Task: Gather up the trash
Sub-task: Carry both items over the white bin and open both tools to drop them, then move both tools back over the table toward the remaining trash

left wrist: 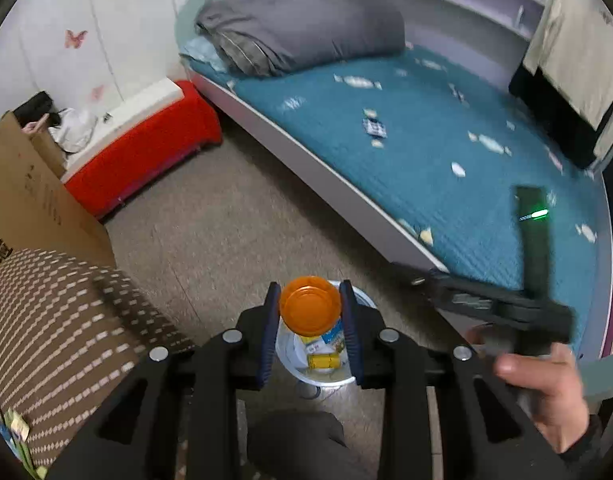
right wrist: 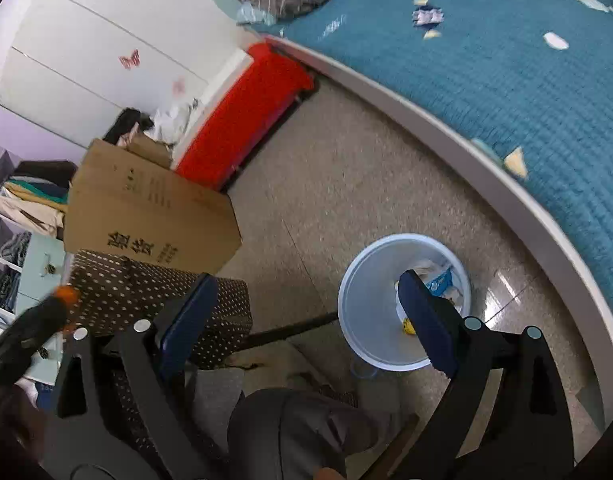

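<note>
The left hand-held gripper (left wrist: 310, 312) has its blue pads closed against the sides of an orange-capped container (left wrist: 309, 305), holding it directly above a white trash bin (left wrist: 326, 378) on the floor. Inside the bin lie scraps of packaging, including a yellow piece (left wrist: 324, 360) and a blue-and-white wrapper (right wrist: 440, 282). The right hand-held gripper (right wrist: 306, 312) is spread wide with nothing between its fingers; its right finger (right wrist: 424, 320) overlaps the bin's opening in the right wrist view.

The bin stands on the speckled floor (left wrist: 234, 216), just beside the bed (left wrist: 446, 160), whose teal cover carries scattered small wrappers (left wrist: 374, 126) and paper bits. A grey duvet (left wrist: 302, 28) is bunched at the head of the bed. To the left sit a dotted brown cushion (left wrist: 58, 340), a cardboard box (right wrist: 146, 212) and a red bench (left wrist: 146, 152).
</note>
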Available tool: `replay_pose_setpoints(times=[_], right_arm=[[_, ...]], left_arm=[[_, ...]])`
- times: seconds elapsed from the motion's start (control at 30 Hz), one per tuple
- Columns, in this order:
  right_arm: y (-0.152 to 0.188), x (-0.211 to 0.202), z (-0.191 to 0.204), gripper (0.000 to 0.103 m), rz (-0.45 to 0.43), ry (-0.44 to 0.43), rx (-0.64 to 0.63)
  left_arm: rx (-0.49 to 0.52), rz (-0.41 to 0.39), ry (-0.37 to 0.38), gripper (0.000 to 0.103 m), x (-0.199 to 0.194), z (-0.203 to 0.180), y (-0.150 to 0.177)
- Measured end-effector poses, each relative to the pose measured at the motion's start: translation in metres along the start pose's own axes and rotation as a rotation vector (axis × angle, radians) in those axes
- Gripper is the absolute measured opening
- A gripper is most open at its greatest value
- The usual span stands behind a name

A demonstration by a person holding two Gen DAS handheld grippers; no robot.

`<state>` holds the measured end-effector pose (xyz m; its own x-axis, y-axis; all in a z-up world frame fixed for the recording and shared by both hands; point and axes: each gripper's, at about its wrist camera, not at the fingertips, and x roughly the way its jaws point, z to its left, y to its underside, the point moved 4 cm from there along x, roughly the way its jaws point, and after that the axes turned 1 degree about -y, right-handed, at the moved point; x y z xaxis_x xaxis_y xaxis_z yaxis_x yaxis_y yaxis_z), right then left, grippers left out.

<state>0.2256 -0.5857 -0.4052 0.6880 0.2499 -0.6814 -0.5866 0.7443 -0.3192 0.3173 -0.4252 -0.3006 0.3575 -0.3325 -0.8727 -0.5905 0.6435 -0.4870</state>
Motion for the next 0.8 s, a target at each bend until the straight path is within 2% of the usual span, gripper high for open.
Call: replay_pose_setpoints(times=[0.1, 0.13, 0.17, 0.23, 0.43, 0.6, 0.8], right_arm=[[-0.008, -0.028, -0.004, 0.093, -0.060, -0.006, 0.000], [-0.010, -0.034, -0.004, 0.093, -0.074, -0.009, -0.002], [-0.010, -0.046, -0.002, 0.093, -0.096, -0.011, -0.012], [-0.013, -0.056, 0.002, 0.094, -0.117, -0.015, -0.024], [-0.012, -0.086, 0.017, 0.097, -0.183, -0.024, -0.046], [-0.001, -0.103, 0.033, 0.097, -0.227, -0.014, -0.053], [0.014, -0.121, 0.059, 0.097, -0.257, -0.029, -0.081]], left_arm=[[0.029, 0.053, 0.009, 0.030, 0.020, -0.009, -0.003], [0.037, 0.080, 0.011, 0.042, 0.027, -0.011, -0.004], [0.033, 0.095, 0.016, 0.066, 0.032, -0.011, -0.006], [0.018, 0.085, 0.000, 0.091, 0.033, -0.009, -0.010], [-0.005, 0.035, -0.036, 0.093, 0.015, -0.005, -0.013], [-0.017, -0.043, -0.074, 0.093, -0.022, 0.006, -0.004], [-0.049, -0.150, -0.083, 0.094, -0.078, 0.016, 0.011]])
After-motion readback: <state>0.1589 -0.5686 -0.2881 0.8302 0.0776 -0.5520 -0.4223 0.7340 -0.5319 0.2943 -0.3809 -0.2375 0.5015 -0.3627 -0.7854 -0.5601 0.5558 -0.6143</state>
